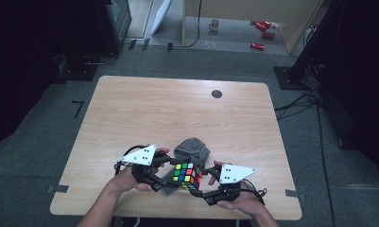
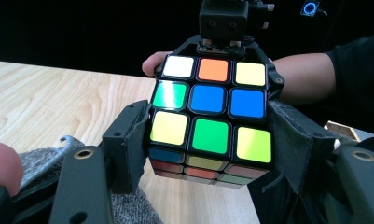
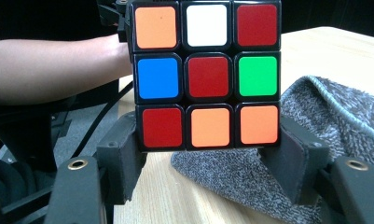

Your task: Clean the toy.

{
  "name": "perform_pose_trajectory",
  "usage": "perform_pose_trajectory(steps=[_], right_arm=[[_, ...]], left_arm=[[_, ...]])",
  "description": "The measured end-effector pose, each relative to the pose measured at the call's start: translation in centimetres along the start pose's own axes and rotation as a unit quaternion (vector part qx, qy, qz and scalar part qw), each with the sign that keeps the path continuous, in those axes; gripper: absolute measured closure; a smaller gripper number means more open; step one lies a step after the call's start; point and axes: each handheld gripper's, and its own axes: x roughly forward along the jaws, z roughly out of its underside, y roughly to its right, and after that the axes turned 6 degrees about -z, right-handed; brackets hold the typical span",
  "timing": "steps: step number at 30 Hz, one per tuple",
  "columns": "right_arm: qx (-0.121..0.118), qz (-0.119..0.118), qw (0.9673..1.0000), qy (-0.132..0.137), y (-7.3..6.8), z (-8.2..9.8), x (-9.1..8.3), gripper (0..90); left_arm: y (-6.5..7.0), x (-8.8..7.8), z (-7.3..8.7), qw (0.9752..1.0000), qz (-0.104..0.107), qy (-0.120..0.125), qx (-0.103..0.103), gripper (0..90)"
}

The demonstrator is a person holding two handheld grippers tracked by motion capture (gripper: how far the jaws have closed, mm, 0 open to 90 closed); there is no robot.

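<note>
Two hands (image 1: 130, 177) meet low over the table (image 1: 130, 109), both grippers' jaws clamping the cube (image 1: 187, 175) from opposite sides.

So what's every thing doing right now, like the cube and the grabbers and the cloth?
Puzzle cube: scrambled, colours mixed, lifted off the table, held between both grippers.
Left gripper: shut on the cube's sides.
Right gripper: shut on the cube's bottom row.
Grey cloth: crumpled, lying on the table.

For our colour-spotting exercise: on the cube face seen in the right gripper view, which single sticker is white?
On the Rubik's cube, it is the top-row middle sticker. An orange sticker and a red sticker flank it, and no other sticker on that face is white.
</note>
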Motion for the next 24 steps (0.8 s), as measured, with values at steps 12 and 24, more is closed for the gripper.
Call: perform_pose_trajectory(steps=[12,24], right_arm=[[0.000,-0.004,1.0000,-0.005,0.1,0.1,-0.2,33.9],[-0.005,-0.017,0.9998,-0.010,-0.1,0.0,0.0,34.7]], left_arm=[[0.3,0.5,-0.1,0.9999,-0.007,-0.013,0.002,33.7],[0.7,1.6,-0.1,0.9997,0.006,-0.023,0.001,30.7]])
